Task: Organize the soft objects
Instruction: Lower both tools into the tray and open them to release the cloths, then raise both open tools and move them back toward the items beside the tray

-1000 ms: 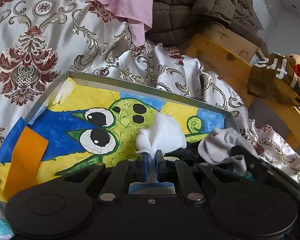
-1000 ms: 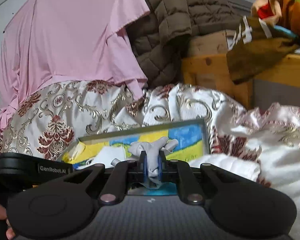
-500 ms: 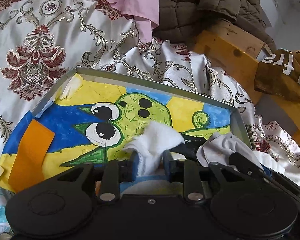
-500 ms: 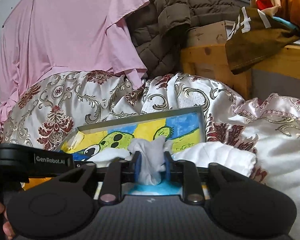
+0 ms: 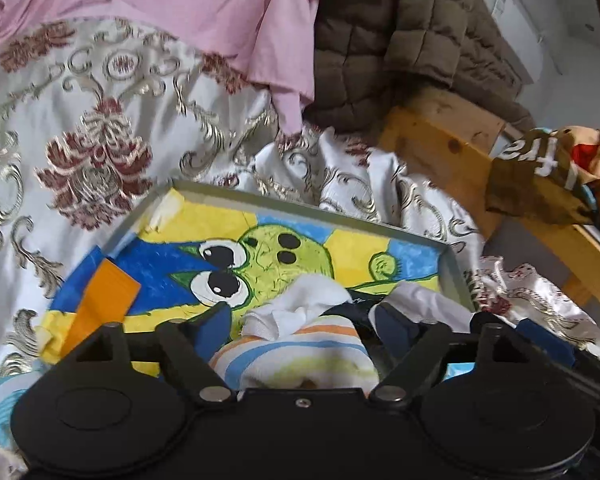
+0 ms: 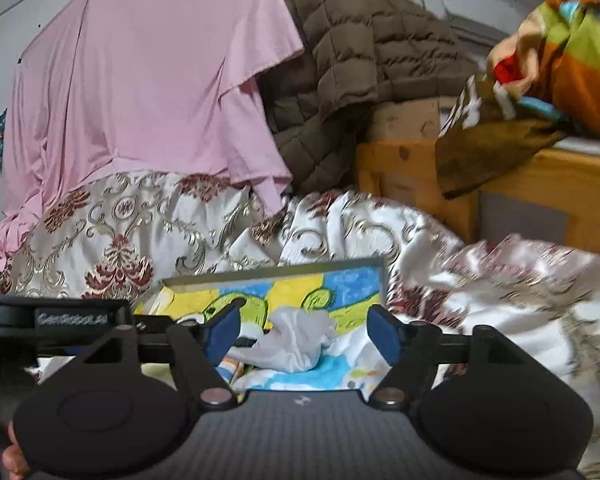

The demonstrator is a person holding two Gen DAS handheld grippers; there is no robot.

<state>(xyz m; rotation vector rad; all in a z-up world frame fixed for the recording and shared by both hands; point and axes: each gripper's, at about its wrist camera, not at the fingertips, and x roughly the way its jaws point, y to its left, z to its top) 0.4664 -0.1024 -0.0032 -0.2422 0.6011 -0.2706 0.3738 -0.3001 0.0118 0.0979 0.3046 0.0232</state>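
On the far left an orange paper strip (image 5: 107, 300) lies at the near left edge of a grey-rimmed tray (image 5: 454, 276), whose floor is a painted picture of a green big-eyed creature on blue and yellow. The tray sits on a patterned satin bedspread (image 5: 80, 152).

The left gripper (image 5: 304, 326) has its jaws spread and opening; a crumpled white cloth (image 5: 300, 310) sits between them with neither blue pad touching it. It rests on a striped cloth (image 5: 296, 356) at the tray's near edge. Just to its right lies a pale grey cloth (image 5: 424, 302), near the tray's right wall.

In the right wrist view, the right gripper (image 6: 302, 332) also has its jaws spread and opening. The pale grey cloth (image 6: 296, 340) lies bunched between them, free of both pads, on the light blue printed fabric (image 6: 332, 372) at the tray's (image 6: 276, 272) front.

Behind hang a pink garment (image 6: 152, 92) and a brown quilted jacket (image 6: 352, 68); a wooden frame (image 6: 520, 184) stands to the right.
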